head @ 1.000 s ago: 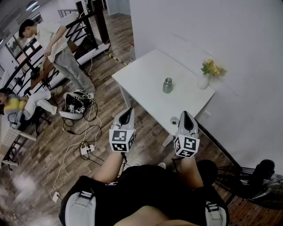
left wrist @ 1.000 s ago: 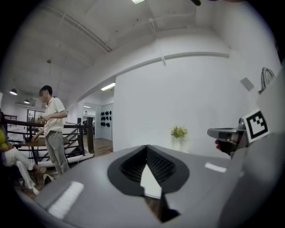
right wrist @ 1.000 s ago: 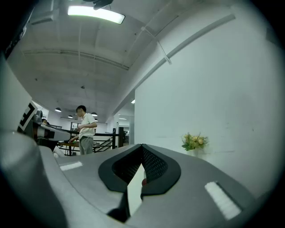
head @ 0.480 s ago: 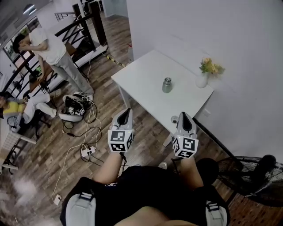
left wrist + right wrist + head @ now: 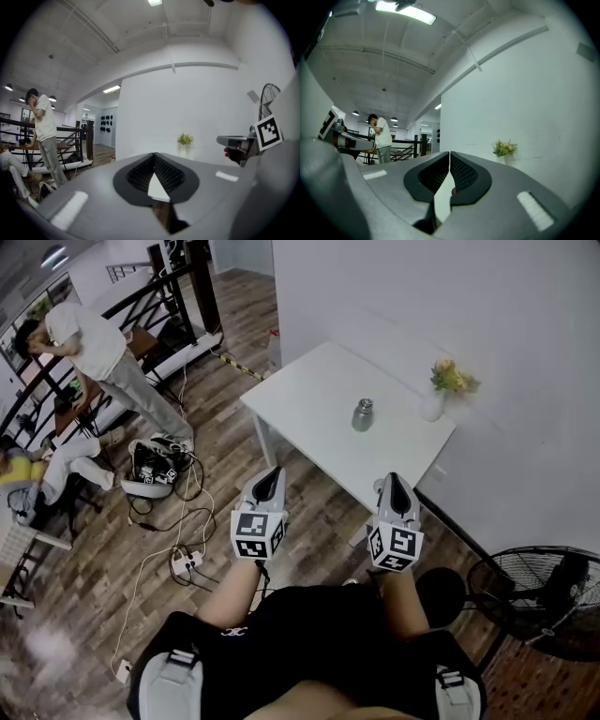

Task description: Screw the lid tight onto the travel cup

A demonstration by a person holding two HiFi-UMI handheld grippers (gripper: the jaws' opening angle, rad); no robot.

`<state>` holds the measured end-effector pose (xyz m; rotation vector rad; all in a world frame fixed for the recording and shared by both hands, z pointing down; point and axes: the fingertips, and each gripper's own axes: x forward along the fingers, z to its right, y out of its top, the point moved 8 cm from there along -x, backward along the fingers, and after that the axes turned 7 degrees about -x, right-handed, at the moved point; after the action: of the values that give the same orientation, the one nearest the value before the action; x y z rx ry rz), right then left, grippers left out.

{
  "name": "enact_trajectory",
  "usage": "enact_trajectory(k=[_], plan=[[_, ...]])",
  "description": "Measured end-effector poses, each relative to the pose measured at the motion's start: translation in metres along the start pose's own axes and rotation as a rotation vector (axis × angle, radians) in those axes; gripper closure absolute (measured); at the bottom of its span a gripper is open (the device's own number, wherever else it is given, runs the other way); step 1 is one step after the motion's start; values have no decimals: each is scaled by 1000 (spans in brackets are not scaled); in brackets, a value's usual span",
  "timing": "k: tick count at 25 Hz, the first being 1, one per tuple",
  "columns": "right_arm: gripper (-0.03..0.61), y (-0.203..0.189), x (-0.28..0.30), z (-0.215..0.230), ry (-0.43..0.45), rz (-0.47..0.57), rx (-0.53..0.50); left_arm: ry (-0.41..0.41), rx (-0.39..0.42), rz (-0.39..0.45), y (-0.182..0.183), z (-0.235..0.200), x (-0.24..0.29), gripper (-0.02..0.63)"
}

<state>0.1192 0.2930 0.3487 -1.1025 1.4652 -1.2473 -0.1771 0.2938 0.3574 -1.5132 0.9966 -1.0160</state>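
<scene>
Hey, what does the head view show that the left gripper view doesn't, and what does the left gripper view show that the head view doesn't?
Only the head view shows the travel cup standing on the white table, and the power strip on the wooden floor. Only the left gripper view shows the ceiling lights. Both show the flowers by the wall, the standing person, and the left gripper and right gripper, each shut and holding nothing.
</scene>
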Motion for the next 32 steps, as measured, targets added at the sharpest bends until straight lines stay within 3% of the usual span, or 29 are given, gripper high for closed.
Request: enact_trajectory(k=[9,19,25,32], plan=[[580,6,-4,-23,-43,17,-5,-31,21,14,4,-25,-8,558],[580,-2,43,-27,-60,10,-6,-35,24,-3,7,-52,28,558],[580,-16,87,-11,-69,4,3,-65,15,-5,4,-63,75,558],[580,-36,168,27,-60,-20,18,-72,35,-27,10,-67,165,558]])
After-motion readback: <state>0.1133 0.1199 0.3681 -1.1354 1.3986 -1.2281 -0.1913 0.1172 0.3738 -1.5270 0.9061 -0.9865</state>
